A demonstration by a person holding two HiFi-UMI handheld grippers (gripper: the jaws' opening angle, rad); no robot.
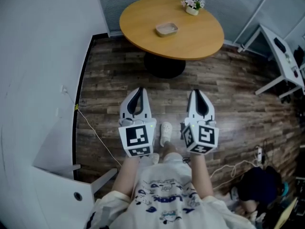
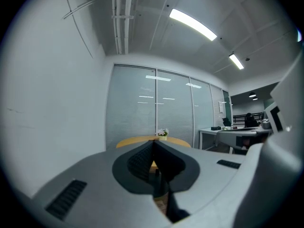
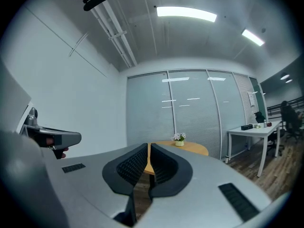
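Observation:
I hold both grippers side by side in the air above a wooden plank floor, pointing at a round wooden table (image 1: 171, 27). My left gripper (image 1: 139, 89) has its jaws pressed together with nothing in them. My right gripper (image 1: 197, 92) is also shut and empty, with only a thin slit between its pads (image 3: 137, 163). On the table lie a small shallow dish (image 1: 166, 29) and a little pot of flowers (image 1: 193, 5). Both gripper views show the table (image 3: 192, 149) and the flower pot (image 3: 179, 138) a short way ahead.
A white wall and a white panel (image 1: 52, 142) run along the left, with a thin cable (image 1: 95, 133) on the floor beside them. A white desk (image 1: 286, 56) stands at the right. A dark bag (image 1: 257, 187) and cords lie at bottom right. Frosted glass partitions (image 2: 152, 108) stand behind the table.

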